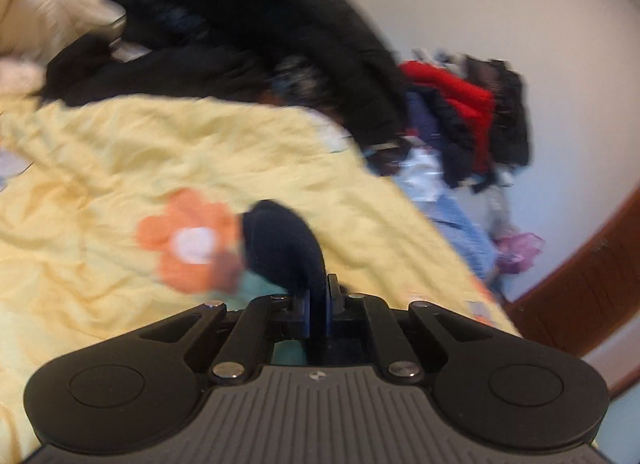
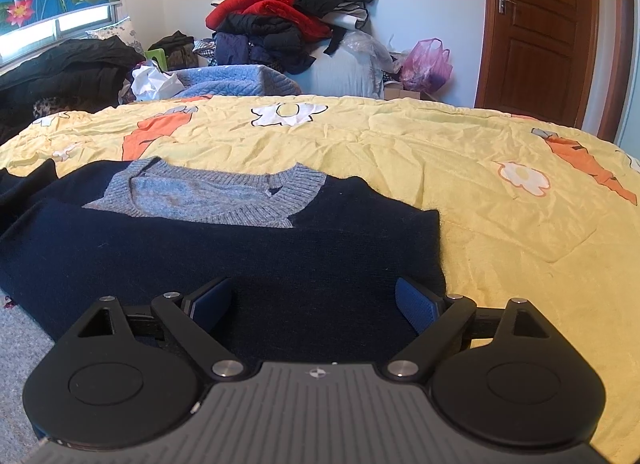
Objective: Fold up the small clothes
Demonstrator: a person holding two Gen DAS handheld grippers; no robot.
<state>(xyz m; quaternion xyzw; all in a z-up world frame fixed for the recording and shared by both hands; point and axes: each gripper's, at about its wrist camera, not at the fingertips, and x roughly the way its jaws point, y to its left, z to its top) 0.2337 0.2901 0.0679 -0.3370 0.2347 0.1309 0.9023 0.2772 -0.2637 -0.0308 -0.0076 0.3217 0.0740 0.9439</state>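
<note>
Sweater point(image 2: 224, 260), navy with a grey collar, lies flat on the yellow bedspread point(image 2: 500, 223), its hem between the spread-wide, released jaws of the right gripper point(image 2: 314, 306). Left gripper point(image 1: 318, 304) is clenched on a navy fold arching ahead; that view is blurred, the rest unclear.

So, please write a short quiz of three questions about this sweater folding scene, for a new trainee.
1. True or false: the left gripper is shut on navy fabric.
2. What stands between the open pads of the right gripper?
A. the navy sweater
B. a pink bag
C. a pillow
3. What colour is the sweater's collar?

Key: 1 true; 2 A, the sweater lies flat on the yellow bedspread and the pads do not press it; 3 grey.
</note>
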